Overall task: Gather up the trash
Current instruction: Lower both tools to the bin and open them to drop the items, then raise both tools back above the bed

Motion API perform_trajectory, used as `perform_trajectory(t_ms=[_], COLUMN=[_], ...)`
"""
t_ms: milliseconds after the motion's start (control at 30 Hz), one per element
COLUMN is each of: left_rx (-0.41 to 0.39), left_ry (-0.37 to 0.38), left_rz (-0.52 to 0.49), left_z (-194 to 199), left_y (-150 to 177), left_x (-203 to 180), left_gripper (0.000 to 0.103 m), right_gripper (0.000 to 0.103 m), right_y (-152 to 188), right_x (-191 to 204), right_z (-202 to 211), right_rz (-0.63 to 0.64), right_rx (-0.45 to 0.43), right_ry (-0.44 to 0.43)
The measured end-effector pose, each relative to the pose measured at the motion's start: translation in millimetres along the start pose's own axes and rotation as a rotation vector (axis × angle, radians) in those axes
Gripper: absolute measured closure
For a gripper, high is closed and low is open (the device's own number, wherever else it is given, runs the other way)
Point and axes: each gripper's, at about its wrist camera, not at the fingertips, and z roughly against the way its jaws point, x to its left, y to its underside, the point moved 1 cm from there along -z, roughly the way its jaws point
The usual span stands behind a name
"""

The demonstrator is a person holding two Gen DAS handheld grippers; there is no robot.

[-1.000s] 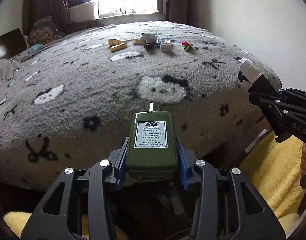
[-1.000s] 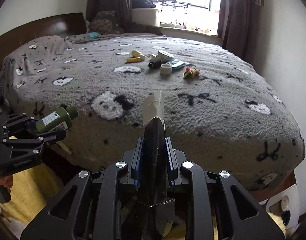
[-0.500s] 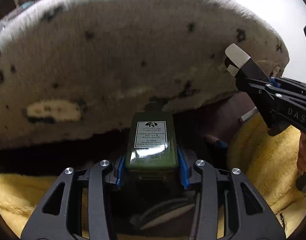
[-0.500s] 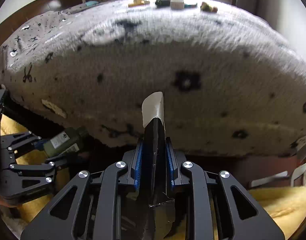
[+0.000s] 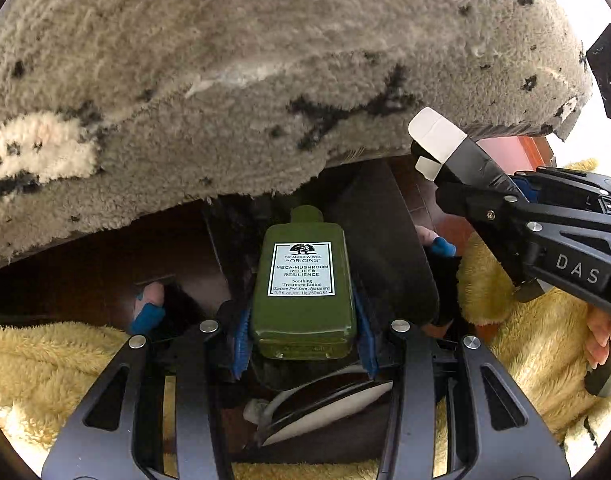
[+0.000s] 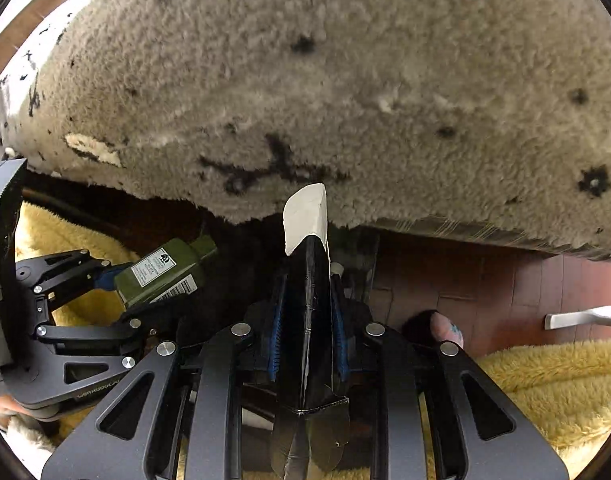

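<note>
Both hands low at the bed's edge, each with a piece of trash.

The grey fleece bed blanket (image 5: 265,80) now fills the view; a second ago its top with scattered items showed. The left gripper (image 5: 303,320) has its jaws clenched on a green rectangular lotion bottle (image 5: 303,292), neck pointing away and down. The right gripper (image 6: 305,320) grasps a flattened black-and-white carton (image 6: 307,280), long axis along the jaws.
</note>
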Motion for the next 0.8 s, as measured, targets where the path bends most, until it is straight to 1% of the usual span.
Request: perform_trajectory(t_ms=[100,233,300,333,367,400,433,467,500,567,600,667,733,800], left_rx=[0.007,0.010,0.007,0.004,0.001,-0.002,-0.004,-0.006,-0.007,-0.013,-0.017,-0.023,-0.034,-0.053], left_ry=[-0.001,-0.002,0.001,0.001,0.000,-0.003,-0.006,-0.007,-0.007,-0.010,-0.011,-0.012,-0.017,-0.018], left_rz=[0.009,0.016,0.022,0.023,0.023,0.021,0.019,0.018,0.017,0.016,0.017,0.018,0.013,-0.001], left_z=[-4,-7,-7,-8,-10,-9,-9,-8,-5,-3,-2,3,8,15], left_y=[1,10,12,11,7,7,7,6,6,4,3,0,-3,-7], left_x=[1,5,8,8,11,11,10,10,11,10,10,8,6,3], left_gripper=[0.063,0.063,0.060,0.056,0.053,0.052,0.048,0.046,0.044,0.037,0.035,0.024,0.019,0.014], right_gripper=[0.079,0.072,0.069,0.065,0.061,0.055,0.051,0.050,0.048,0.035,0.033,0.027,0.021,0.021], right_y=[0,-3,-4,-3,-6,-7,-10,-12,-14,-16,-17,-17,-17,-18], right_x=[-2,-3,-1,0,0,-1,0,-2,-4,-8,-9,-13,-18,-20], right_z=[-1,-5,-5,-5,-4,-4,-4,-2,-1,1,3,6,11,18], right_rz=[-0.004,-0.001,0.001,-0.001,-0.006,-0.011,-0.016,-0.023,-0.030,-0.042,-0.046,-0.056,-0.067,-0.077], right_rx=[0.001,0.001,-0.007,-0.010,-0.013,-0.018,-0.022,-0.026,-0.028,-0.036,-0.042,-0.055,-0.076,-0.101], right_ry=[-0.011,-0.009,-0.006,-0.006,-0.004,-0.001,0.002,0.005,0.007,0.015,0.020,0.026,0.044,0.058])
